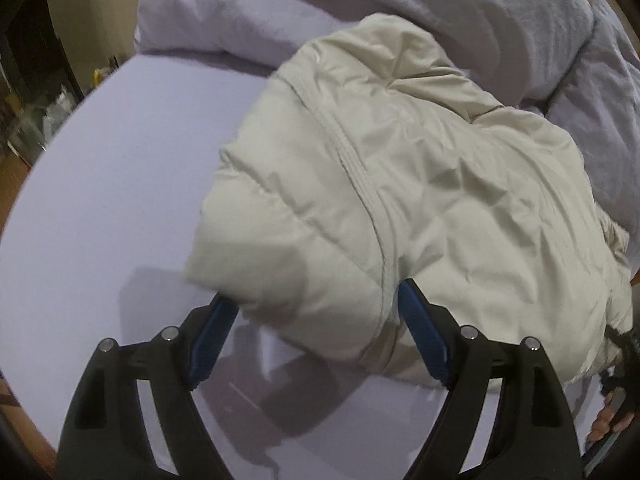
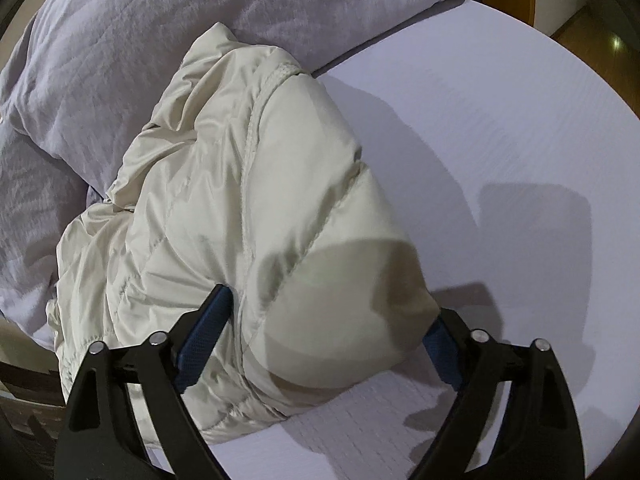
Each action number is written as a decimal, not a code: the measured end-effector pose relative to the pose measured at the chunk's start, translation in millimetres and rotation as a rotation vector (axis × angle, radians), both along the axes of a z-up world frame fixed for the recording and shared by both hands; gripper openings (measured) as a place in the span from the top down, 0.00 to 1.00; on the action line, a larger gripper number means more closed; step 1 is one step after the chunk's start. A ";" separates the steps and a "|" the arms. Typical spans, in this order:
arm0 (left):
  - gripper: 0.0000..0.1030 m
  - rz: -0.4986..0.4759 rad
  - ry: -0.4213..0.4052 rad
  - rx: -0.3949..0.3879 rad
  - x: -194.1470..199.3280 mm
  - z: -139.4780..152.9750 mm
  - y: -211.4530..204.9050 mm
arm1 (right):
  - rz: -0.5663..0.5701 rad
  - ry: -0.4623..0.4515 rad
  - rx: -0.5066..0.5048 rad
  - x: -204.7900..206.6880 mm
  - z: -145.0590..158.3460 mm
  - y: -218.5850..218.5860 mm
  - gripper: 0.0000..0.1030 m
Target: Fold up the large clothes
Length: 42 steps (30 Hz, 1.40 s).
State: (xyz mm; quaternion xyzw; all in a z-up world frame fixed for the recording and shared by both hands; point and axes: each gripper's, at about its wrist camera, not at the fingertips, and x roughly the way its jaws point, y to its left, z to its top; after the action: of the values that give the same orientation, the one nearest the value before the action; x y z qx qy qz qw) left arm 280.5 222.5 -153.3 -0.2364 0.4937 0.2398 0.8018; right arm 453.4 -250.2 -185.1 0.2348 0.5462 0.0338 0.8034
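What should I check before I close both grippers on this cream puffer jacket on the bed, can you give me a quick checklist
1. Left gripper open with its fingers either side of a padded fold of the puffer jacket: ok.
2. Right gripper open and straddling the rounded jacket end: ok.
3. Only jacket between the fingers, no bed sheet caught: cannot tell, the underside is hidden.
4. Jacket lying flat and spread for folding: not ok, it is bunched and creased.
5. Jacket clear of the pillow: not ok, its far end lies against it.
6. Bare sheet beside the jacket to fold onto: ok.
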 end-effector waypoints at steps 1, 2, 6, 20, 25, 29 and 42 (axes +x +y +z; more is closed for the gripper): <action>0.20 0.000 -0.002 -0.016 3.6 -3.6 2.1 | -0.004 -0.005 0.011 1.0 -1.9 1.9 0.24; 0.20 -0.002 -0.006 -0.028 6.5 -6.3 3.3 | -0.006 -0.010 0.023 0.8 -2.0 3.0 0.28; 0.24 0.002 -0.042 -0.068 10.8 -13.0 7.5 | -0.012 -0.034 0.013 -0.6 -0.3 9.6 0.42; 0.67 0.021 -0.174 -0.054 -14.0 14.8 8.7 | 0.077 -0.119 -0.057 -16.4 24.1 40.2 0.73; 0.68 0.020 -0.160 -0.014 -46.7 27.2 10.8 | 0.148 -0.124 -0.020 -43.5 23.4 47.4 0.74; 0.67 0.041 -0.143 -0.009 -81.2 28.1 16.3 | 0.203 -0.125 0.004 -71.5 21.9 51.9 0.74; 0.52 0.128 -0.091 0.019 -135.6 25.1 10.3 | 0.255 -0.129 -0.084 -113.8 39.8 45.4 0.49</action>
State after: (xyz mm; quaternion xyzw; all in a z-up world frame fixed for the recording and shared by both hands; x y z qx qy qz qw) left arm 144.9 232.8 -128.2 -0.2707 0.4384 0.2840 0.8086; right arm 339.6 -204.8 -145.3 0.1270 0.5198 0.1278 0.8351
